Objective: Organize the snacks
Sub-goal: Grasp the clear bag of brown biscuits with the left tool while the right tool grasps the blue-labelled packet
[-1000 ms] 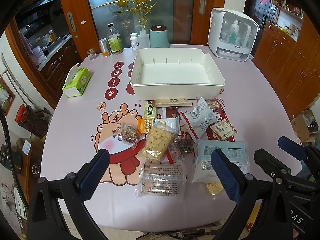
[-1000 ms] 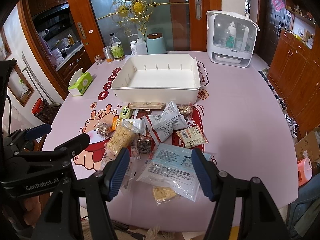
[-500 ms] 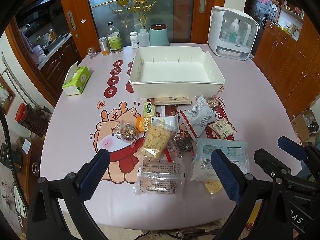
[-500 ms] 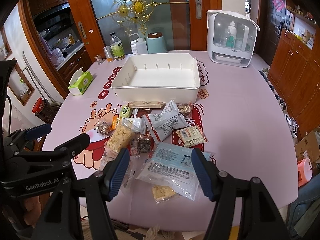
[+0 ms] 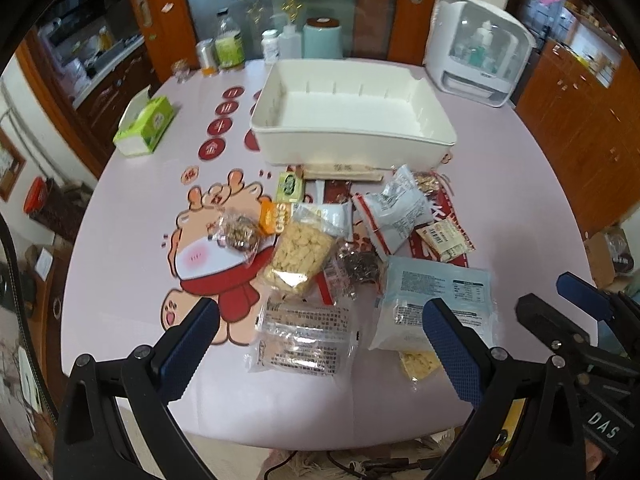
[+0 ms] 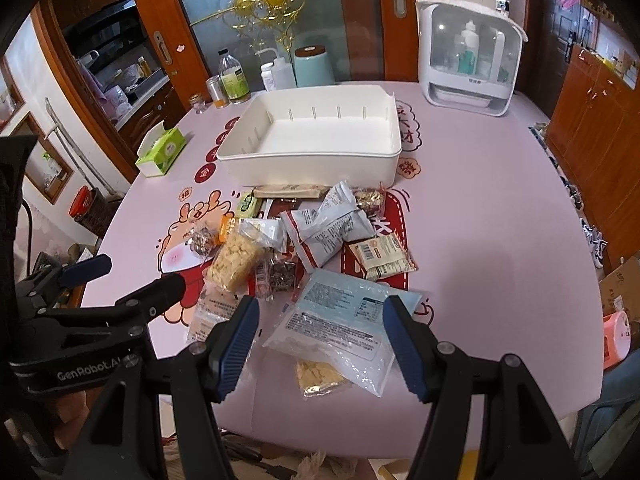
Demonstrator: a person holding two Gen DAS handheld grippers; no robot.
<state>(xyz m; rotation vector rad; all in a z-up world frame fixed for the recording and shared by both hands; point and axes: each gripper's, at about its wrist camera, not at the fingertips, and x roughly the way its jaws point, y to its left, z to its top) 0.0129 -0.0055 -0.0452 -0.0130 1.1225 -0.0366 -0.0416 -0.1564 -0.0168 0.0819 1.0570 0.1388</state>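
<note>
Many snack packs point(image 6: 320, 236) on pink round table point(image 6: 480, 240); wooden cabinets point(image 6: 592, 128) behind.

We saw a smooth, matt white plastic bin point(image 6: 312, 156) on a glossy pink table cover point(image 6: 480, 240). The snack packets point(image 6: 332, 232) were shiny crinkled film, one clear bag point(image 5: 300, 252) showing pale biscuits. The gripper pads point(image 6: 240, 340) looked ribbed blue rubber on matt black plastic arms. Behind stood polished wooden door frames point(image 6: 152, 20)
</note>
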